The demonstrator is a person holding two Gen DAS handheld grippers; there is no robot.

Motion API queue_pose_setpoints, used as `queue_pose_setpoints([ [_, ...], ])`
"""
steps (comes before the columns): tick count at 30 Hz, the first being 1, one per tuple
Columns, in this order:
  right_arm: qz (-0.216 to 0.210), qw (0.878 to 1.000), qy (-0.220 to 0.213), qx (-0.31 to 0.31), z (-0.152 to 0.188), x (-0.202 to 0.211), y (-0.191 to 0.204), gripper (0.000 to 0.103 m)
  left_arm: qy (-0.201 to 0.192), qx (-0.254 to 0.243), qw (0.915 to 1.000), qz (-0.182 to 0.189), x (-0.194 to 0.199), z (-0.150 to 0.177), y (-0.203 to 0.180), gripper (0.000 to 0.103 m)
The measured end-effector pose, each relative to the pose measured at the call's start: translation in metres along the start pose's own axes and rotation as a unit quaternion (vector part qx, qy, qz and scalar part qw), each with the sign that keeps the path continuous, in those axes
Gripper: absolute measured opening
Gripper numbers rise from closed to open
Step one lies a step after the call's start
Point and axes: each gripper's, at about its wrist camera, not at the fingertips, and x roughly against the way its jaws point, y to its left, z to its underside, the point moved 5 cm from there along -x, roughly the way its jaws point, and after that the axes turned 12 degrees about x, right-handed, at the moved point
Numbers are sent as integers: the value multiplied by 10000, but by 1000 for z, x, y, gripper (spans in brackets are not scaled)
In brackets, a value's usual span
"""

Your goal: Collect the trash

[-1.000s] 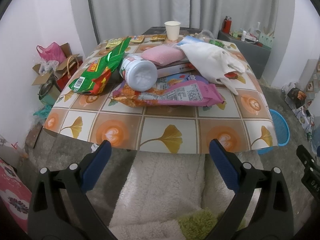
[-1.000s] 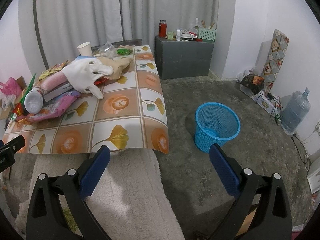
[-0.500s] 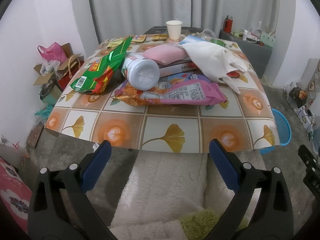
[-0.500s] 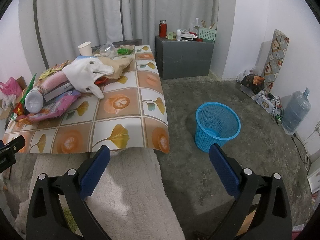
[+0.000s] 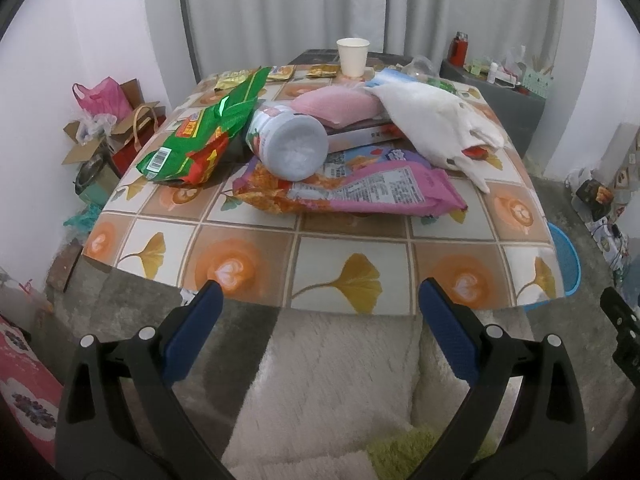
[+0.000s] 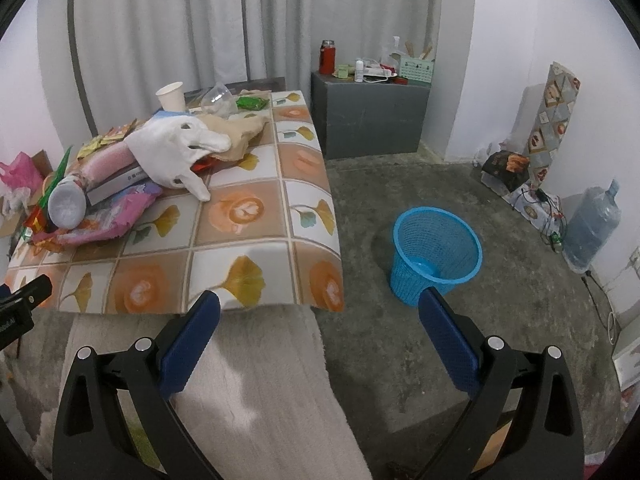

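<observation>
So nothing looks picked up yet. All the trash sits in a heap on the desk point(image 5: 320, 240), the one with the flower and leaf cloth.

The left gripper point(image 5: 318, 328) hangs just in front of the near edge of the desk, with its blue fingers point(image 5: 192, 332) wide apart and nothing between them. The right gripper point(image 6: 318, 330) is the same, its fingers point(image 6: 448, 340) wide apart and empty, out past the desk's near right corner.

On the desk, a green snack bag point(image 5: 200, 132) lies at the left side. A plastic jar point(image 5: 288, 144) lies tipped over near the middle, and it rests on a pink snack bag point(image 5: 360, 192). Behind the jar is a soft pink pack point(image 5: 336, 104) on top of a flat box point(image 5: 360, 136). A white plastic bag point(image 5: 436, 120) lies at the right side of the heap. A paper cup point(image 5: 353, 56) stands up at the far end of the desk, with small wrappers point(image 5: 280, 72) near it. I cannot see inside the cup.

The blue basket point(image 6: 436, 252) stands on the floor point(image 6: 400, 180), well apart from the desk on its right side. It looks empty, because I can see its bare bottom.

I think the job is just starting. Every bit of trash is left to grab and drop into the basket.
</observation>
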Motion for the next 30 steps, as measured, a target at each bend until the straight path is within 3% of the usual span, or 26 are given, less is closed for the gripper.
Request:
queue_pose_setpoints([
  [6,-109,9994,-318,97,-40,-5,9,97,-372,162,9977,543,3,-28,10,94],
  [11,-320,9970,-685,181,-70,-5,20,97,-849,403,9896,1087,10,-52,22,94],
  [23,-773,9926,-837,431,-112,-24,42,97,-1087,-110,9777,1795,8,-69,4,94],
  [30,-1365,9867,-773,428,-141,-43,58,97,-1152,-116,9726,2016,3,-92,-2,94],
])
